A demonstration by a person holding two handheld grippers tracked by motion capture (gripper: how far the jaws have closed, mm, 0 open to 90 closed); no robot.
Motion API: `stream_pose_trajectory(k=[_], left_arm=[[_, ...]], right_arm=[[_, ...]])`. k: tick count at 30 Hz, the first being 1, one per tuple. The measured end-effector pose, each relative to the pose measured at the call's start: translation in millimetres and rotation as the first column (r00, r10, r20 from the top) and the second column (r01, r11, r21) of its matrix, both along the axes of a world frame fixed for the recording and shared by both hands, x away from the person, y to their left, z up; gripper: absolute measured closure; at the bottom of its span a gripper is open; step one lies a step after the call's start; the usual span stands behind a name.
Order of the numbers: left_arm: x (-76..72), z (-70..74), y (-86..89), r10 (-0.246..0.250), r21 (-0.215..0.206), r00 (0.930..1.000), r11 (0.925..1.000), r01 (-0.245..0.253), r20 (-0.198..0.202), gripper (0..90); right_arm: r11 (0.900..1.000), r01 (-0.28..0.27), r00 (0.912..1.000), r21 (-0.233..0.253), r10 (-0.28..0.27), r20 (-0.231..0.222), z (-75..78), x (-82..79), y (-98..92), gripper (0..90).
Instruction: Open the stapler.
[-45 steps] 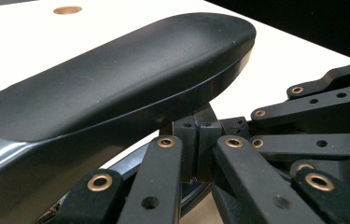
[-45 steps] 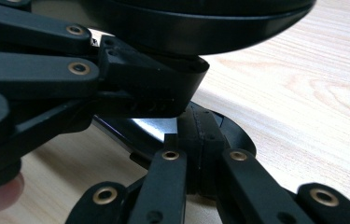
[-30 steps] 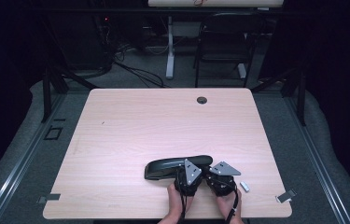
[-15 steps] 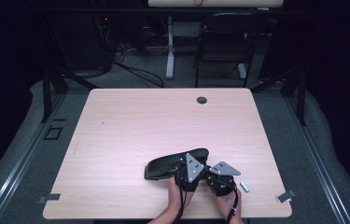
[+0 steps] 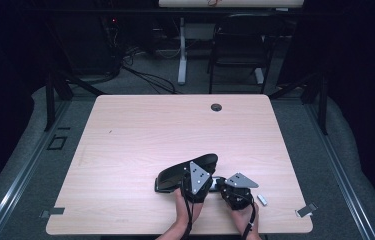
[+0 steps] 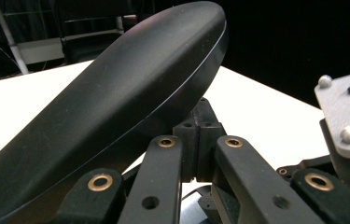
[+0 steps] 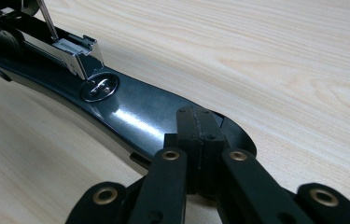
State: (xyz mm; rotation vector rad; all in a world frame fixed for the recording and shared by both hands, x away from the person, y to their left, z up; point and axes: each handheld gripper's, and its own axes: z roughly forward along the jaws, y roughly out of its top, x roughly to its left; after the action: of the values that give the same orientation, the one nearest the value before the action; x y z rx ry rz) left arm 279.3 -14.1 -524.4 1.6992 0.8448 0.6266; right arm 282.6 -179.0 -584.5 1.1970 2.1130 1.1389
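Note:
A black stapler [image 5: 175, 176] lies near the table's front edge with its top arm [image 6: 116, 93] swung up off the base. My left gripper [image 6: 199, 135] is shut, its tips together and touching the underside of the raised arm's front end; in the high view my left gripper [image 5: 205, 169] sits at the stapler's right end. My right gripper [image 7: 199, 135] is shut too, tips resting on the front end of the glossy base [image 7: 130, 112]. The metal staple channel [image 7: 72, 49] and the round anvil [image 7: 99, 87] lie exposed. From above, my right gripper [image 5: 221, 184] is just right of the left one.
A small white strip [image 5: 261, 200] lies on the wooden table [image 5: 175, 130] right of my right hand. Tape marks sit at the front corners [image 5: 306, 210] [image 5: 52, 212]. A cable hole [image 5: 216, 107] is at the far edge. Chairs and cables stand beyond.
The stapler's top arm has swung up a little higher with my left gripper under it. My right gripper has stayed on the base.

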Motion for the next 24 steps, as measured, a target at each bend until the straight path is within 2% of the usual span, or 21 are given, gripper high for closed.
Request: stream_pose_trajectory(k=[5,7,14,24], left_arm=[[-0.9,8.9,9.2,0.017,0.015,0.9995,0.9997,-0.017,0.028,90.0],[-0.8,9.9,11.3,0.014,0.021,0.9995,0.9997,-0.015,0.028,90.0],[-0.6,11.1,19.2,0.027,0.004,0.9994,0.9996,-0.027,0.023,90.0],[-1.4,17.7,28.4,0.049,-0.017,0.9978,0.9987,-0.049,0.044,90.0]], right_arm=[[1.0,0.002,1.0,-0.006,-0.002,-0.002,0.2,-0.2,-0.2,90.0],[1.0,0.001,1.0,-0.001,-0.001,-0.001,0.1,-0.2,0.0,90.0],[1.0,0.004,1.0,-0.002,-0.004,-0.001,0.0,-0.2,-0.1,90.0],[1.0,0.003,1.0,0.003,-0.003,-0.006,0.2,0.1,-1.2,90.0]])
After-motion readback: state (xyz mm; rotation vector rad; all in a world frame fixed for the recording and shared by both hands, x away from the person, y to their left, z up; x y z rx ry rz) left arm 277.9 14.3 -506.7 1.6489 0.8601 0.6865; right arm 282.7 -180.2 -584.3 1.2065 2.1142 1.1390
